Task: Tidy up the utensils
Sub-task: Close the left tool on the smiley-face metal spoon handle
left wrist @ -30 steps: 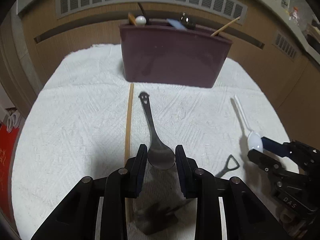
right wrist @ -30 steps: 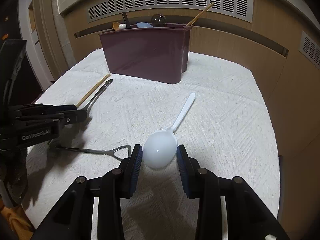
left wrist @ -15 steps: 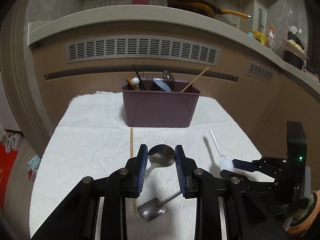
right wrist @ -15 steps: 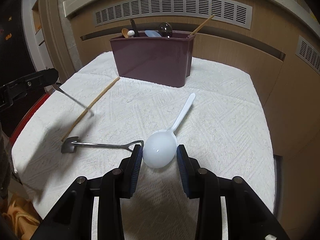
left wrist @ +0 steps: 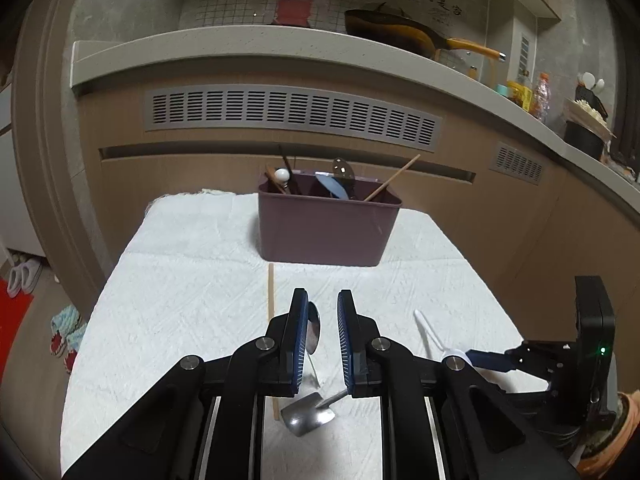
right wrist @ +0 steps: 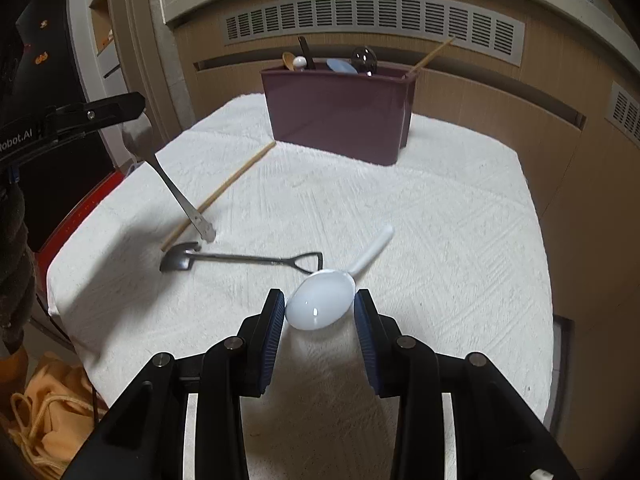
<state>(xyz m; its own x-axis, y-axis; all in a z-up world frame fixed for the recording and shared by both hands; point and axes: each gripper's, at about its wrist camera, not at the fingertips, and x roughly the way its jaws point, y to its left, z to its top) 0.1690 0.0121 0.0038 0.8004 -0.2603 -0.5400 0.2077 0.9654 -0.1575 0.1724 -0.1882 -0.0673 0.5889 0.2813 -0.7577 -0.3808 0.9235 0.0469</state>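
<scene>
My left gripper is up off the white cloth with the metal spoon. Its bowl is turned edge-on against the left pad, the jaws are closing on it, and its handle hangs down. In the right wrist view that gripper is at the upper left and the metal spoon slants down towards the cloth. My right gripper is shut on the bowl of the white plastic spoon, whose handle points away. The maroon utensil holder stands at the back with several utensils in it.
A wooden chopstick and a small shovel-shaped metal spoon lie on the cloth between the grippers. The table drops off at left, right and front. A vented wooden counter wall rises behind the holder. A yellow bag lies on the floor.
The left gripper has lifted the metal spoon off the cloth and tilted up. The bowl turned from flat to edge-on and the jaws narrowed. The right gripper keeps the white spoon and shifted slightly.
</scene>
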